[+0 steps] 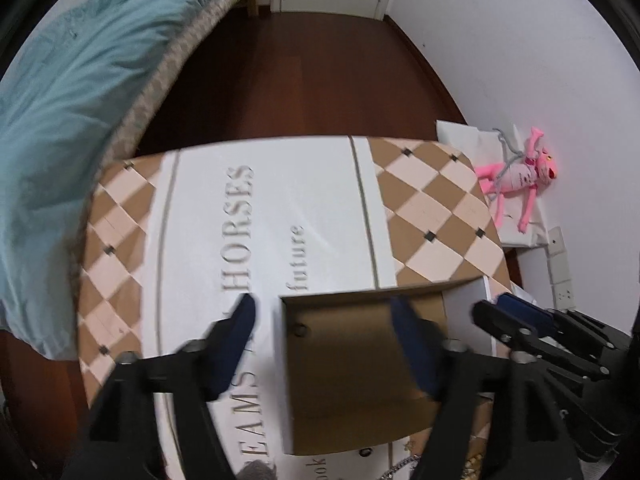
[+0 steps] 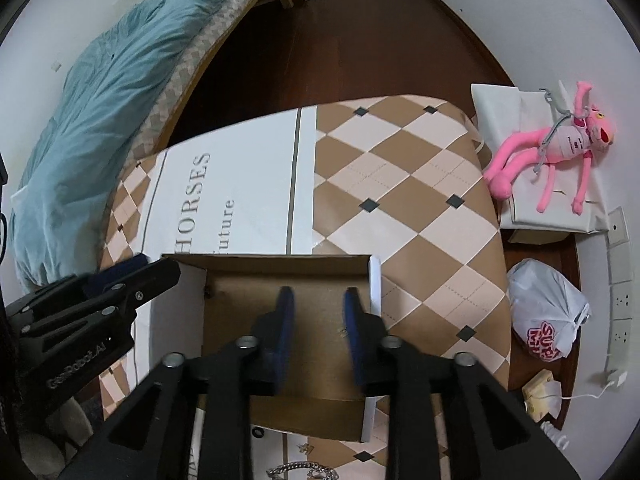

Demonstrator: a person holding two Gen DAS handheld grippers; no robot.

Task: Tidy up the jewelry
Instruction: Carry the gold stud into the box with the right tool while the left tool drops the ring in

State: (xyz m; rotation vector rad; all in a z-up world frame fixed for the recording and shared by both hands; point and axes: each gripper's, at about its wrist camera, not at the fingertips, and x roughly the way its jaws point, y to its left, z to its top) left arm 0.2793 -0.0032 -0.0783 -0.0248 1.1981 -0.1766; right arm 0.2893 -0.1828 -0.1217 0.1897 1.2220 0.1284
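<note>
An open cardboard box (image 2: 312, 280) with a brown inside and white walls sits on the checkered table (image 2: 400, 200); it also shows in the left wrist view (image 1: 352, 360). My right gripper (image 2: 318, 312) is open and empty above the inside of the box. My left gripper (image 1: 324, 320) is open and empty, its fingers straddling the box's left wall. A silver chain (image 2: 300, 470) lies on the table in front of the box, partly hidden; a bit of it shows in the left wrist view (image 1: 400, 466). A small trinket (image 2: 305, 447) lies next to it.
A white sheet printed "HORSES future" (image 1: 260, 220) covers the table's left part. A bed with a teal blanket (image 2: 100, 100) stands at left. A pink plush toy (image 2: 560, 152) lies on a white bag at right, a plastic bag (image 2: 548, 320) on the floor below it.
</note>
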